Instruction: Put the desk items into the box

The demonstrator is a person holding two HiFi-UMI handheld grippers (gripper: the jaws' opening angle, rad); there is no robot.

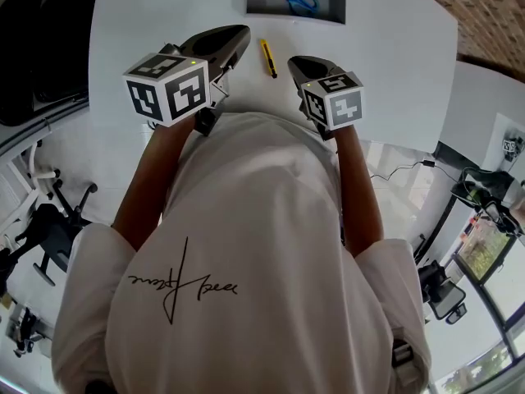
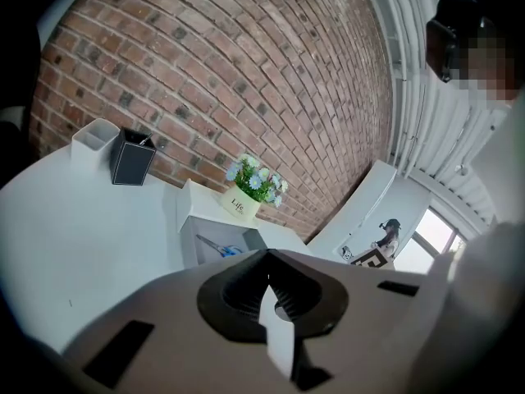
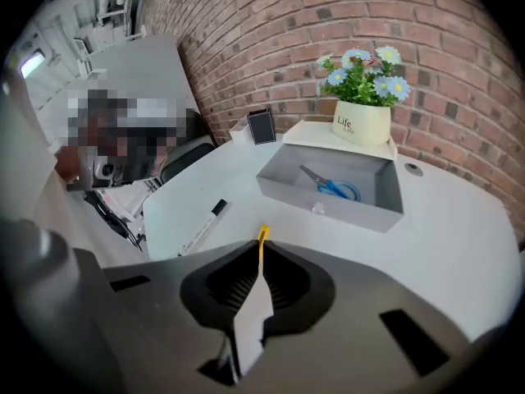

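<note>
A grey open box (image 1: 264,5) stands at the far edge of the white table, with blue-handled scissors (image 1: 300,1) lying inside. On the table in front of it lies a yellow utility knife (image 1: 268,57), between my two grippers. My left gripper (image 1: 236,38) is shut and empty, to the left of the knife. Shut too, my right gripper (image 1: 302,62) holds nothing and sits to the knife's right. In the right gripper view the knife's yellow tip (image 3: 262,235) shows just past the right gripper (image 3: 261,251), and a white marker (image 3: 205,224) lies to the left. The left gripper (image 2: 267,259) faces the box (image 2: 194,240).
A flower pot (image 3: 362,122) stands on the box's lid behind the box (image 3: 328,209). A black pen holder (image 2: 131,157) and a white one (image 2: 94,137) stand by the brick wall. The table's near edge is under my arms. Chairs and cables sit off to both sides.
</note>
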